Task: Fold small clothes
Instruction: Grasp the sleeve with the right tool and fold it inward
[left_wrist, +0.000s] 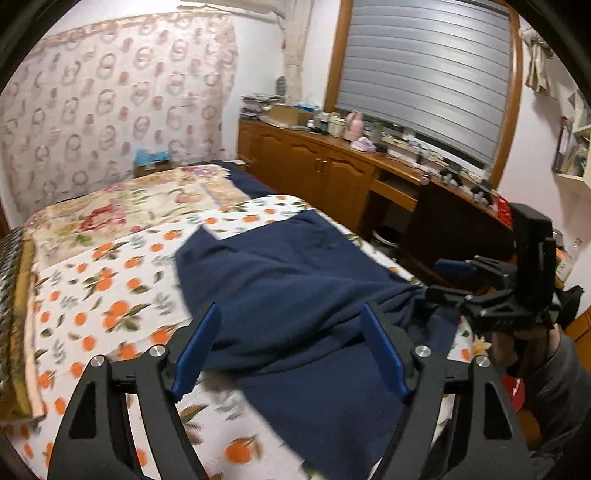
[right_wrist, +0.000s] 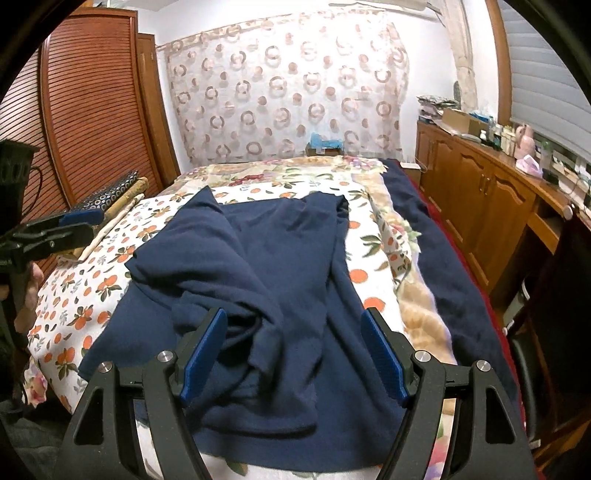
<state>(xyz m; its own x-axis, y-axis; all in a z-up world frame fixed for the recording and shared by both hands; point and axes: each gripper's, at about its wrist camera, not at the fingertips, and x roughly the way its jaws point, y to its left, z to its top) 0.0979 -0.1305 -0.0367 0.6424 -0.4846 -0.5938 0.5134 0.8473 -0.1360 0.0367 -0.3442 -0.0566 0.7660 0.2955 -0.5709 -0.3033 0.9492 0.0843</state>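
A navy blue garment (right_wrist: 258, 266) lies rumpled on the orange-print bedspread (right_wrist: 85, 295), with a bunched fold near its middle; it also shows in the left wrist view (left_wrist: 288, 280). My left gripper (left_wrist: 291, 321) is open and empty, hovering above the garment's near-left part. My right gripper (right_wrist: 293, 325) is open and empty, just above the bunched fold at the garment's near edge. In the left wrist view the right gripper (left_wrist: 439, 280) shows at the right, its fingers open at the garment's right edge. In the right wrist view the left gripper (right_wrist: 79, 223) shows at the far left, above the bed.
A floral quilt (left_wrist: 122, 206) covers the far end of the bed. A dark blue blanket (right_wrist: 443, 251) runs along the bed's right side. A cluttered wooden cabinet (right_wrist: 480, 192) stands to the right. A wooden wardrobe (right_wrist: 85, 110) is at left.
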